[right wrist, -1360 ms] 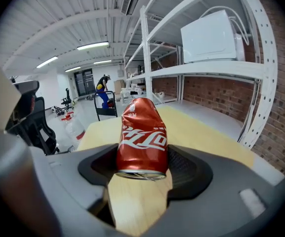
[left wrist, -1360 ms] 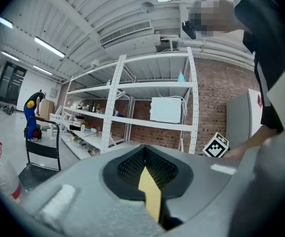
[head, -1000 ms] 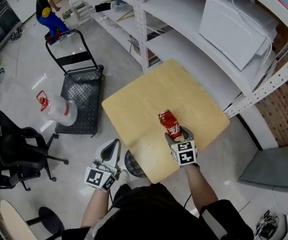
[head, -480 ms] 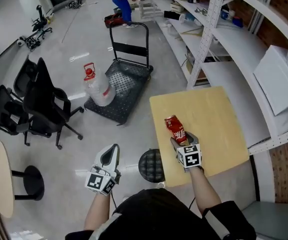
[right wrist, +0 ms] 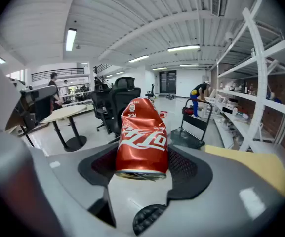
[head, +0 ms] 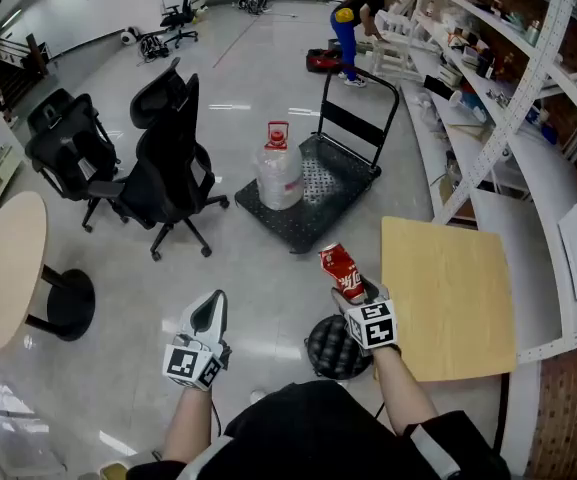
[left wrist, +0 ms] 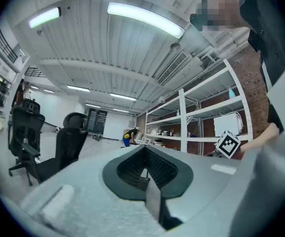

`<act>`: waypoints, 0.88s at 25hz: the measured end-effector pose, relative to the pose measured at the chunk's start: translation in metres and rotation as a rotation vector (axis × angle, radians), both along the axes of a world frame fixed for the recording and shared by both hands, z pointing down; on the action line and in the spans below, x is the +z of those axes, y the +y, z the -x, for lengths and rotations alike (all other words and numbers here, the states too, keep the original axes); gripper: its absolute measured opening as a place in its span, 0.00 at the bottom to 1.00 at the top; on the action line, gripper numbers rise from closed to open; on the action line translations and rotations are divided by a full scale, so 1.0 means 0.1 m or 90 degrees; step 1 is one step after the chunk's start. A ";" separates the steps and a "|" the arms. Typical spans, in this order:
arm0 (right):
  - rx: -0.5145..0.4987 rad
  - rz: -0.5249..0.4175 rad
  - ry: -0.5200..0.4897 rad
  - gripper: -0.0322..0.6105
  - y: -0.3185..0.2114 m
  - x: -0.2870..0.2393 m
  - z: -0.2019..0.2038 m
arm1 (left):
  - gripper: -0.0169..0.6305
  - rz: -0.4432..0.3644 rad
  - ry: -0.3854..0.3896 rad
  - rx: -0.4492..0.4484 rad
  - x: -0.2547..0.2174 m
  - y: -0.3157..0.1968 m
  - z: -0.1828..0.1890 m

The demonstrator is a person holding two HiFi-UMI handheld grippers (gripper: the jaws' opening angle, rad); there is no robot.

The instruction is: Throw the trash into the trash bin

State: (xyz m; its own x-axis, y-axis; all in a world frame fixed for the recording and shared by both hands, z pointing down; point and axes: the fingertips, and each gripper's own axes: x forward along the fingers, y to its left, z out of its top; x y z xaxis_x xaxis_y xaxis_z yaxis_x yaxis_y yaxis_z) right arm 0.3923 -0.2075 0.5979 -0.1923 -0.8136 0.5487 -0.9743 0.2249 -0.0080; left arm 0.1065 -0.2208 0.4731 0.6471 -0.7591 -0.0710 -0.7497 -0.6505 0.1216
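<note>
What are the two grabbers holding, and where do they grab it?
The right gripper clamps a crushed red can by the sides of its near end; the rest sticks out forward. The left gripper is shut, holding nothing.

Red can (right wrist: 141, 135) (white lettering), pale wood table (head: 448, 288) — black mesh bin (head: 325, 348)

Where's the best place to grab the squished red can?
Probably round its lower body, from the base end, as the right gripper does: the red can is narrow enough there for the jaws, and its crumpled top sticks out free.
</note>
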 end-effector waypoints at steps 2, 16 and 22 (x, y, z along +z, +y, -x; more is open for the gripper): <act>-0.048 0.000 -0.006 0.53 -0.03 -0.03 0.42 | 0.03 -0.004 0.001 -0.029 -0.01 0.04 0.35; -0.340 -0.015 0.010 0.53 -0.22 -0.15 3.17 | 0.03 -0.006 0.002 -0.287 0.12 0.89 2.89; -0.483 -0.025 0.013 0.53 -0.11 -0.17 4.12 | 0.03 -0.016 0.012 -0.431 0.18 1.54 3.59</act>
